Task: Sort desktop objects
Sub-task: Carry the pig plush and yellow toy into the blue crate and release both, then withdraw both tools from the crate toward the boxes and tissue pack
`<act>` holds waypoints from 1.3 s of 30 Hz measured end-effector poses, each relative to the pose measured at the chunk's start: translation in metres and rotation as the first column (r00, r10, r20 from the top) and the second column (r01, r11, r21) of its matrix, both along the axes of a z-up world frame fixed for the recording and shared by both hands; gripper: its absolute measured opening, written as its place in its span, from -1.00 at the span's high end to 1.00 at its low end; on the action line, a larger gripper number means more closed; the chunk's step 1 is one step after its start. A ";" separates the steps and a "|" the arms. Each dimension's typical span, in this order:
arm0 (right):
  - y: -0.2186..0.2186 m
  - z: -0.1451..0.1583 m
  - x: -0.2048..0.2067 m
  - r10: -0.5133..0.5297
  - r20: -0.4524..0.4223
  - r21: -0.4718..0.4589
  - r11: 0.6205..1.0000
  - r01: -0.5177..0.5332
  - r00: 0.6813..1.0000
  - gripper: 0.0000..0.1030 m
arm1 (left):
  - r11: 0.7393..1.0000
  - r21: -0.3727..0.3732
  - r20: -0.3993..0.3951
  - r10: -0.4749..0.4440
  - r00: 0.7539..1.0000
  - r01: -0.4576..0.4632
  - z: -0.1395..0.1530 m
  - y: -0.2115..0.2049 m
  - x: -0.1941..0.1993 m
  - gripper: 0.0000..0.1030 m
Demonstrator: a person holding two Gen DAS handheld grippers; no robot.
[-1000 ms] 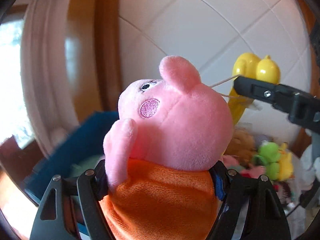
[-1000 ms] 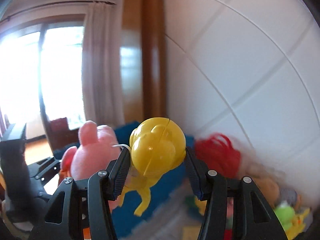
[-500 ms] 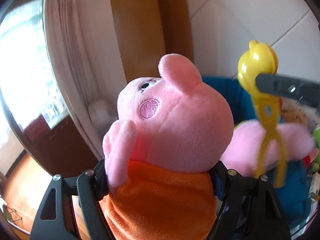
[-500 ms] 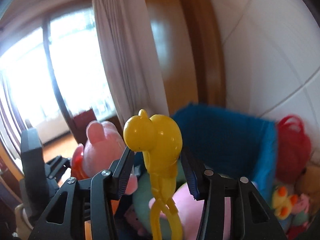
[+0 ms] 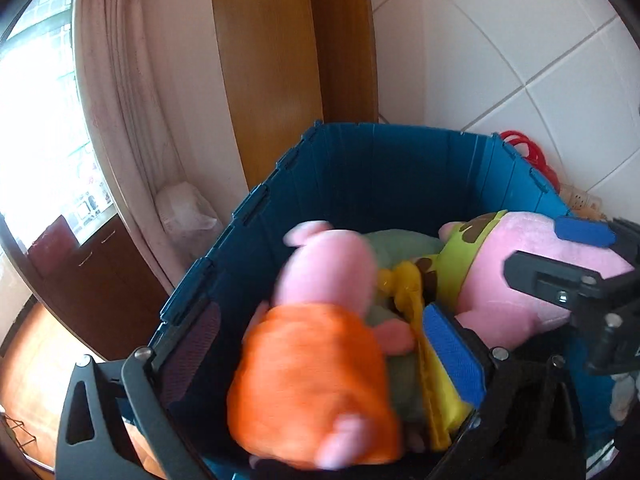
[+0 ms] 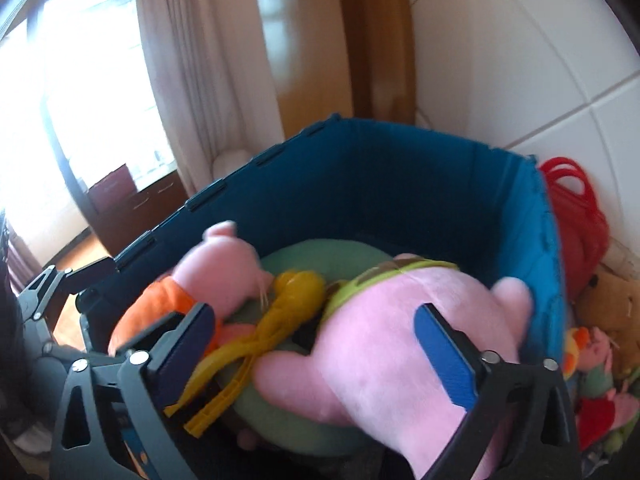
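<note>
A pink pig plush in an orange dress (image 5: 316,364) lies blurred inside the blue bin (image 5: 360,168), between the spread fingers of my left gripper (image 5: 320,344), which is open. It also shows in the right wrist view (image 6: 208,276). The yellow plastic tongs toy (image 6: 276,320) lies in the bin beside it, over a green cushion (image 6: 340,252). My right gripper (image 6: 316,332) is open above the bin. A large pink plush with a green patterned top (image 6: 380,344) fills the bin's right side.
The bin (image 6: 400,176) stands against a white tiled wall and a wooden door frame. A red bag (image 6: 576,208) and several small plush toys (image 6: 600,356) lie to its right. A curtain and a bright window are at the left.
Both grippers tilted down over the bin and opened. The pig plush dropped out of the left gripper and the yellow tongs toy out of the right; both now lie in the bin.
</note>
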State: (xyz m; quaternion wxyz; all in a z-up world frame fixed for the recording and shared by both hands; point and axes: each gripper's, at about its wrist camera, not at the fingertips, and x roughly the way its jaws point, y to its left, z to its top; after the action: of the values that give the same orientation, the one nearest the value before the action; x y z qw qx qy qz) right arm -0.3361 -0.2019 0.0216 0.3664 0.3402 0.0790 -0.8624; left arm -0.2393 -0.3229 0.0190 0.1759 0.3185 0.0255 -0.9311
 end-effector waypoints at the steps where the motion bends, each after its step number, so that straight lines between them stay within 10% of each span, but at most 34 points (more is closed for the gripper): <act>1: 0.009 0.001 0.003 -0.003 -0.009 -0.016 1.000 0.002 1.000 -0.99 | 1.000 0.008 -0.015 -0.001 1.000 0.001 0.003 0.002 0.003 -1.00; 15: 0.099 -0.002 0.081 -0.084 -0.180 -0.146 0.988 0.058 0.980 -0.99 | 0.998 0.056 -0.125 -0.013 0.992 0.020 0.001 0.031 0.065 -1.00; 26: 0.144 -0.021 0.123 -0.170 -0.128 -0.124 0.980 0.154 0.977 -1.00 | 0.995 0.095 -0.081 -0.030 0.996 0.037 -0.016 0.069 0.092 -1.00; 39: 0.247 -0.021 0.185 -0.271 -0.201 -0.073 0.963 0.261 0.941 -0.99 | 0.991 0.086 -0.100 -0.093 0.991 0.102 -0.024 0.194 0.147 -1.00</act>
State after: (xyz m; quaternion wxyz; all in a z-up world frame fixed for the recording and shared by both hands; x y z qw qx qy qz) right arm -0.1514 0.0455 0.0004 0.2440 0.2467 0.0509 -0.9365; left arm -0.0926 -0.1294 -0.0054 0.1142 0.2818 0.0606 -0.9507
